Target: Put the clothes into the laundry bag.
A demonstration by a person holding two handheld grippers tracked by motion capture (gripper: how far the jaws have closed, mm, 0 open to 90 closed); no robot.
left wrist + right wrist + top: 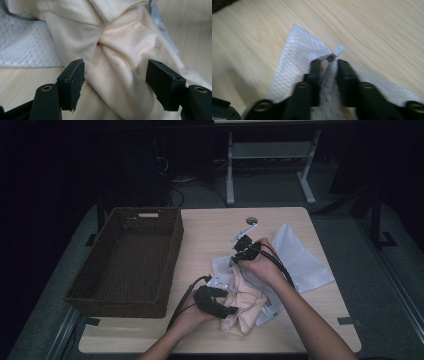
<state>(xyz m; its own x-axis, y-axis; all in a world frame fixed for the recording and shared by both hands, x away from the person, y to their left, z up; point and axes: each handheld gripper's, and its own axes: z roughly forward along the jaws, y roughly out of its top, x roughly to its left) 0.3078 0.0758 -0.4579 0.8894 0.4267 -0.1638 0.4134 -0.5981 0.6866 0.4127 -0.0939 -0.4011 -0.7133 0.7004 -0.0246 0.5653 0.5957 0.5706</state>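
A white mesh bag lies on the wooden table, right of centre. A cream-coloured cloth lies bunched at its near left corner, partly on the mesh. My left gripper is open, and in the left gripper view its jaws stand wide on either side of a fold of the cream cloth, with mesh behind. My right gripper is shut on the mesh bag's edge; a small zipper pull sticks out just past the tips.
A dark wicker basket stands on the table's left part, close to my left hand. A round grommet sits near the far edge. Table legs and cables are on the dark floor beyond.
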